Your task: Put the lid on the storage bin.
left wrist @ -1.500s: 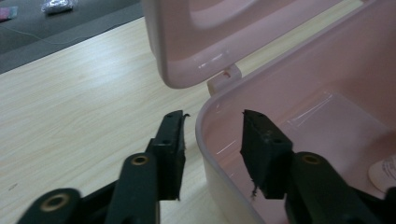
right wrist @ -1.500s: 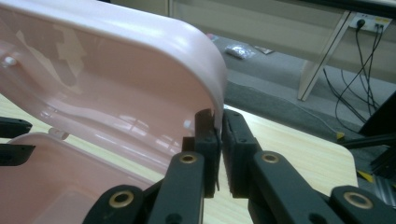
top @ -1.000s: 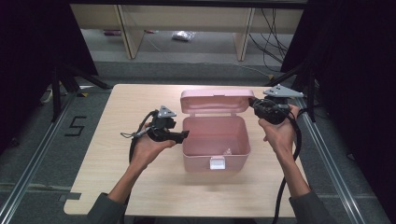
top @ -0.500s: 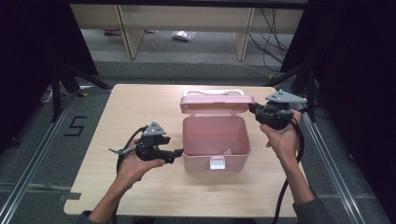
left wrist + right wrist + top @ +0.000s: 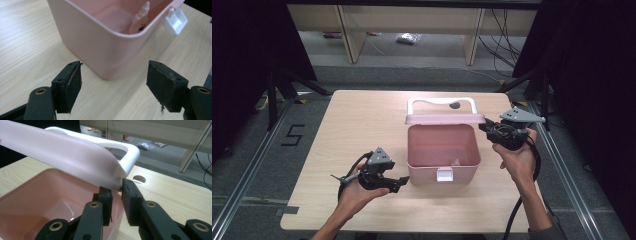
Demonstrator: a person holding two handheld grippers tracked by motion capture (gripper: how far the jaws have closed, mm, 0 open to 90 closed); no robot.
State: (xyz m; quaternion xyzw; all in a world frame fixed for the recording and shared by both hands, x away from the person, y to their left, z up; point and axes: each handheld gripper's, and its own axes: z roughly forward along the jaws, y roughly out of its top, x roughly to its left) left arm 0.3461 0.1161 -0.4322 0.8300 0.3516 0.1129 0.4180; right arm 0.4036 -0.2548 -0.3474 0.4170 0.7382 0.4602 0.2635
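An open pink box (image 5: 462, 172) stands at the middle of the wooden table. Its lid (image 5: 444, 119), with a white handle (image 5: 442, 102), is raised at the back. My right gripper (image 5: 482, 128) is shut on the lid's right corner; in the right gripper view the jaws (image 5: 117, 192) pinch the lid (image 5: 65, 152) beside the handle (image 5: 130, 152). My left gripper (image 5: 401, 183) is open by the box's front left corner. In the left gripper view the gripper (image 5: 115, 80) faces that corner of the box (image 5: 95, 42). A small bottle (image 5: 140, 18) lies inside. A white latch (image 5: 175, 21) hangs on the front.
A round hole (image 5: 139, 179) is cut in the tabletop (image 5: 337, 130) behind the box. Wooden shelving (image 5: 347, 30) and cables (image 5: 504, 35) are on the floor beyond the far edge. Dark frame posts (image 5: 277, 85) stand at both sides. Bare table lies left of the box.
My left gripper has drawn back from the box's left rim toward the front left corner. The lid has swung up with the right gripper on it, and its handle has come into sight.
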